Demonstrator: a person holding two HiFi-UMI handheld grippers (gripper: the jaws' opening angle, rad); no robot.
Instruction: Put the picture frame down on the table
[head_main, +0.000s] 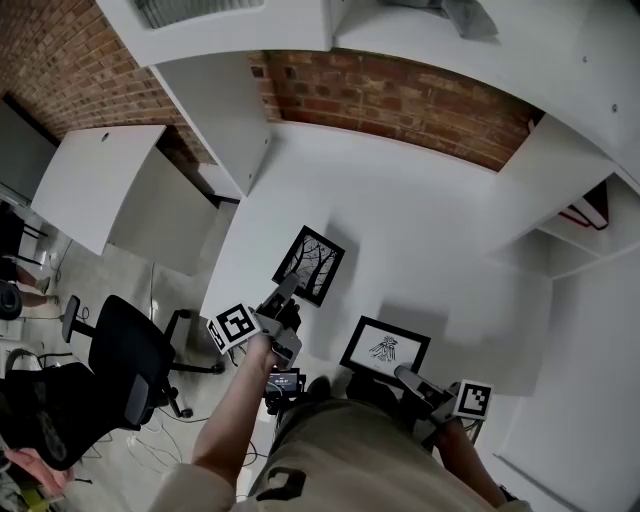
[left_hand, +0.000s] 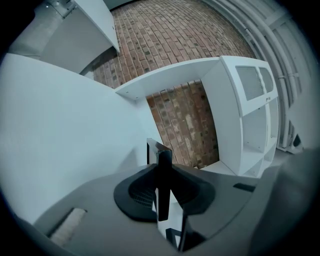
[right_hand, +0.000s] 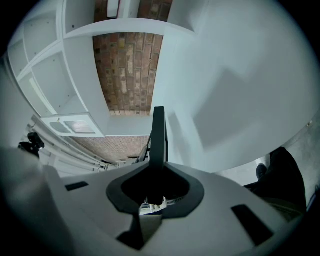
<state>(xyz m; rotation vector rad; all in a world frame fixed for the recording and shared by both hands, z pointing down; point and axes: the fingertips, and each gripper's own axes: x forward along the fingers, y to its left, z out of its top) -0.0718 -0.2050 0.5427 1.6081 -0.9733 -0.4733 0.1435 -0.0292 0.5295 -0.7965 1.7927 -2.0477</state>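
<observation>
Right hand-held gripper (head_main: 405, 377), nearest the body, is pinched on the edge of a second frame (head_main: 385, 346). The right gripper view shows that frame edge-on (right_hand: 158, 131) between pressed jaws. Left hand-held gripper (head_main: 287, 297) is clamped the same way on the picture frame (head_main: 310, 264), the one with the tree print, thin edge in the jaws (left_hand: 163, 170). That frame sits tilted over the near part of the table (head_main: 420, 230). Cannot tell if its lower corner touches the top.

Risks:
- Both grips are thin edge pinches, so a frame could likely swivel or slip if lowered fast.
- Letting go while the frame is tilted would probably let it slap flat or skid on the smooth white top.
- The two frames are near each other and could knock together if both go down at once.
- Both are close to the near table edge, so a drop short of the table would land on the floor by the person's legs.

Around:
- Office chair (head_main: 128, 360) on the left, off the table and out of the way.
- A white desk (head_main: 95, 180) farther left.
- Table beyond the frames looks bare, nothing blocking.
- White shelf unit (left_hand: 255, 115) and brick wall (head_main: 400, 100) at the back.
</observation>
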